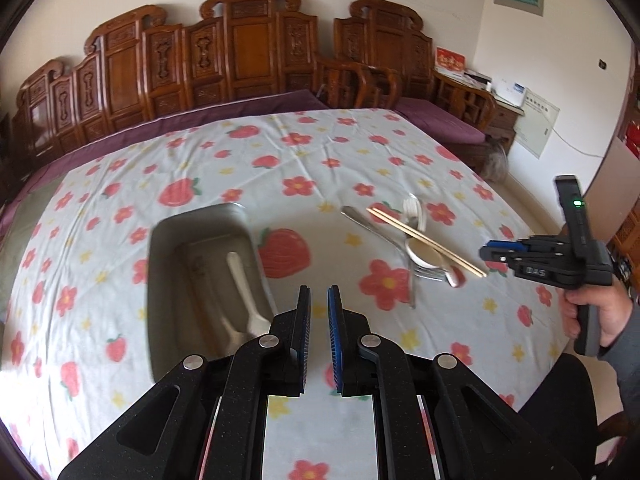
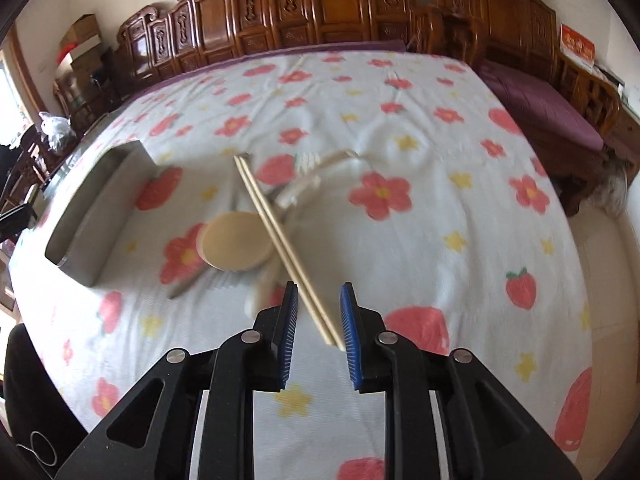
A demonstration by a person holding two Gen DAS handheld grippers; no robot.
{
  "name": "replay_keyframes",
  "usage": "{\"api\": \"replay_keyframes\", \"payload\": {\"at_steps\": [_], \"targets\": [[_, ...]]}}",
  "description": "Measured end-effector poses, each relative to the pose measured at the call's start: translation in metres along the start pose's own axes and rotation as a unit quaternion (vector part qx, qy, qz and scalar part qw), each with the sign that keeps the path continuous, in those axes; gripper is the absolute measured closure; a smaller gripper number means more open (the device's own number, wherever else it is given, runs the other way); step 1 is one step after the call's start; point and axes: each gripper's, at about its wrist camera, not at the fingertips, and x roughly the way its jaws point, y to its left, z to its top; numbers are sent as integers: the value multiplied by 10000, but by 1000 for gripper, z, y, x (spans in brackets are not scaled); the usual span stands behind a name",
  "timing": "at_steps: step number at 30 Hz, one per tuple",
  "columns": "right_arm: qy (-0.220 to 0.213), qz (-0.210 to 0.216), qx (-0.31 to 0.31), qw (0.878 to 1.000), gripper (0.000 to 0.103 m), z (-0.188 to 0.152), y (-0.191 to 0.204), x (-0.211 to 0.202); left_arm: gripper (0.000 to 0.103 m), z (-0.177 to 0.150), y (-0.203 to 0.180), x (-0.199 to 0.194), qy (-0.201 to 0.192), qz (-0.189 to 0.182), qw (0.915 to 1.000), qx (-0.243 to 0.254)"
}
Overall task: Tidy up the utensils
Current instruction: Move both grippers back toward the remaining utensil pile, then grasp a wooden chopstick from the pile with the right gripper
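the chopsticks, a thin pale wooden pair, lie across a heap of steel and ceramic spoons on the desk, right of the steel tray. our right claw, spread and empty, straddles their near ends; we lower squarely, then pinch both sticks together. our left claw is nearly pressed together, empty.

A metal tray lies left, one steel spoon inside. Right of it, wooden chopsticks cross a heap of fork and pale spoons
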Motion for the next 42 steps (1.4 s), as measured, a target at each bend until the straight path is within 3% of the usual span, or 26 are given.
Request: {"api": "replay_keyframes", "payload": {"at_steps": [6,25,34,42], "targets": [[206,3,-140,9997,79,-3,-6,23,95,-2,-22,15,156,-56,9998,144],[185,173,-423,9988,79,8,0,36,95,-6,-59,42,465,-77,9984,305],[187,287,-674,9971,97,5,4,32,95,-2,-73,57,603,-100,9977,298],[-112,555,-559,9968,97,16,-2,8,94,10,-89,76,700,-102,9971,276]]}}
